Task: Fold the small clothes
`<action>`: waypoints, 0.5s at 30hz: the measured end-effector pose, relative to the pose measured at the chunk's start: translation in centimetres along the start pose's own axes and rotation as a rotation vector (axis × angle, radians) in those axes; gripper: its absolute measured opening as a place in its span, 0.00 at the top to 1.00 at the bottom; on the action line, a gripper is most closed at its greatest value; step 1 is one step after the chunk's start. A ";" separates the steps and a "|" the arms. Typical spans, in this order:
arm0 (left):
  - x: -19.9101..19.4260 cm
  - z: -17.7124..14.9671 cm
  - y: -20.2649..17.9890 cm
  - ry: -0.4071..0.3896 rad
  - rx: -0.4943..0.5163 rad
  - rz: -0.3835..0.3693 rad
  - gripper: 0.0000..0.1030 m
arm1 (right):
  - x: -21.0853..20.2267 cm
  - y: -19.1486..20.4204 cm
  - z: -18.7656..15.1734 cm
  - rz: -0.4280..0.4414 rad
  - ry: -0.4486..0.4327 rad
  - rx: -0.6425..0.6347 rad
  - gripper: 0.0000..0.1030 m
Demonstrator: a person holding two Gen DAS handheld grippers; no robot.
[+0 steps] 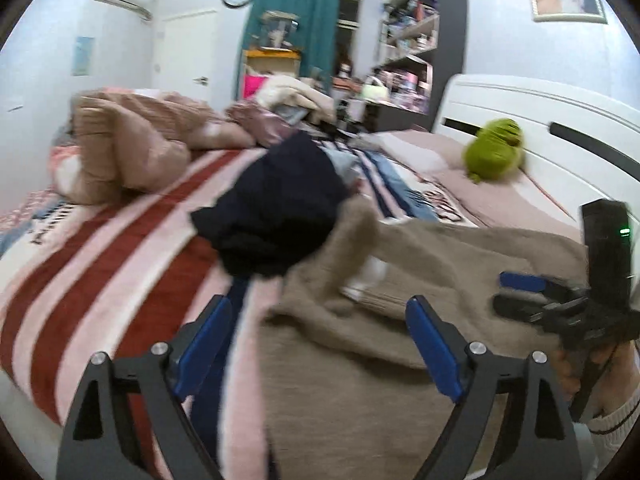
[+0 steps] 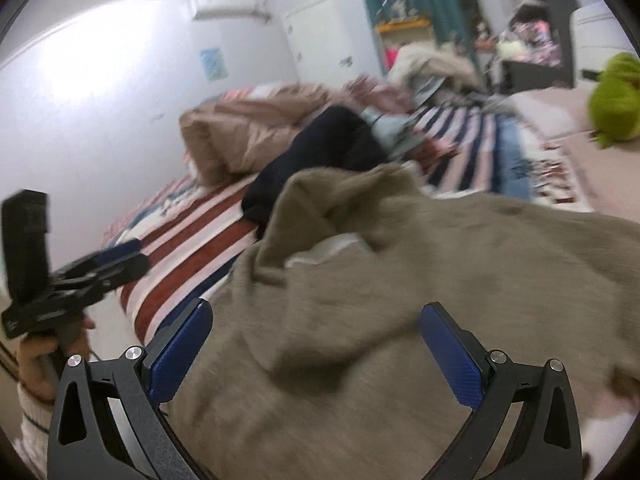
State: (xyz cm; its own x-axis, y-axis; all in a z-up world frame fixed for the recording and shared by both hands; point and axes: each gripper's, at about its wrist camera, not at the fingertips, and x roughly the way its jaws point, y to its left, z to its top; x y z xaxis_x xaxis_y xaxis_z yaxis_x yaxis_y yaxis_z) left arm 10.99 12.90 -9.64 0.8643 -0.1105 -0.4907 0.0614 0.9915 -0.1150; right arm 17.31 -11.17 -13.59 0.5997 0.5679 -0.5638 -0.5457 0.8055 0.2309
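Both hand-held grippers, left [image 1: 318, 334] and right [image 2: 316, 338], gape empty over the soft, limp tan garment [image 2: 420, 280]; grip its edge.

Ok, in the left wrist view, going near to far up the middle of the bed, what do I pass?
Left gripper, open → tan knit garment lying rumpled → dark navy clothing pile → pink-brown duvet heap → teal curtain on the far wall.
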 end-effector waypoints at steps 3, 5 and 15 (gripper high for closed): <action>-0.2 0.0 1.4 -0.034 -0.010 0.050 0.16 | 5.8 1.5 0.8 -0.038 0.116 -0.042 0.17; 0.1 0.0 2.2 -0.049 -0.009 0.040 0.11 | 8.8 1.7 0.8 -0.065 0.183 -0.055 0.19; -0.3 -0.5 2.5 -0.116 -0.038 -0.023 0.01 | 7.9 -0.5 0.7 -0.202 0.117 0.061 0.89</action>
State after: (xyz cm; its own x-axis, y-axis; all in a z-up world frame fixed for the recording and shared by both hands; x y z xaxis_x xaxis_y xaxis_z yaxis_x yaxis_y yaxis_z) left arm 10.61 15.37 -10.15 0.9148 -0.1221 -0.3851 0.0645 0.9852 -0.1589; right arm 22.76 -6.94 -17.64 0.6188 0.3736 -0.6910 -0.3830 0.9115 0.1498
